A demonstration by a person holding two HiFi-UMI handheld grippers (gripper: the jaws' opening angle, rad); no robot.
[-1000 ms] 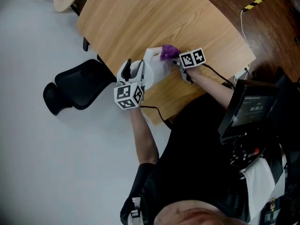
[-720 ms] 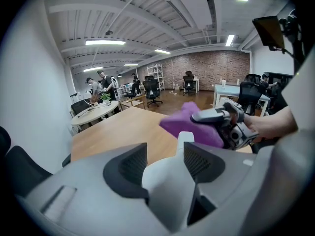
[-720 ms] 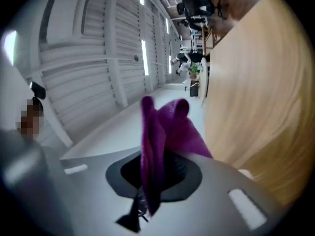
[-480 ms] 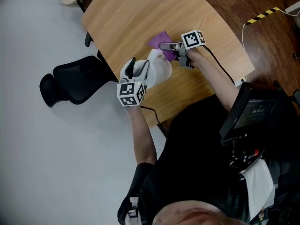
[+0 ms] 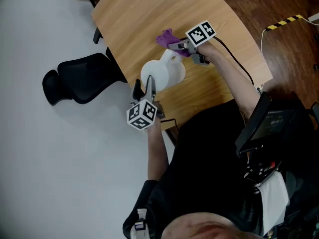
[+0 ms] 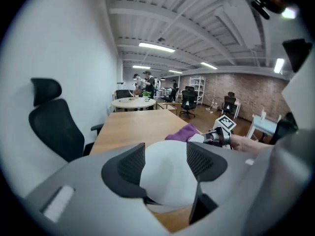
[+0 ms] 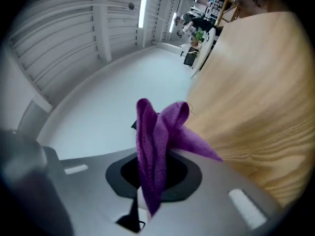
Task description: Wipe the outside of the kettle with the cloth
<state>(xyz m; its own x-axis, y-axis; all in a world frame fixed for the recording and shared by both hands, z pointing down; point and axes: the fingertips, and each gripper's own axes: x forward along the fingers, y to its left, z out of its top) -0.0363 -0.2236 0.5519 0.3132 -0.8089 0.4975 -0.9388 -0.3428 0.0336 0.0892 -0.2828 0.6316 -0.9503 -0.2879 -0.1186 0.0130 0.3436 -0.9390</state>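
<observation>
Kettle (image 5: 163, 72), white and smooth, is seen upright on the counter (image 5: 144, 19), just ahead of the left gripper (image 5: 143, 85). Its fingers are spread and have just been opening, with the rounded body just beyond their tips and not pressed. Past the kettle's far side, the purple cloth (image 5: 164, 37) is clamped tight between the right gripper (image 5: 175, 46) fingers. A stiff, slippery, probably light shell is judged; it is best steadied low on the body while the limp cloth is dragged round it.

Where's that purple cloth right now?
In the head view, the purple cloth is pinched in the right tongs, just beyond the white kettle, above the table.
</observation>
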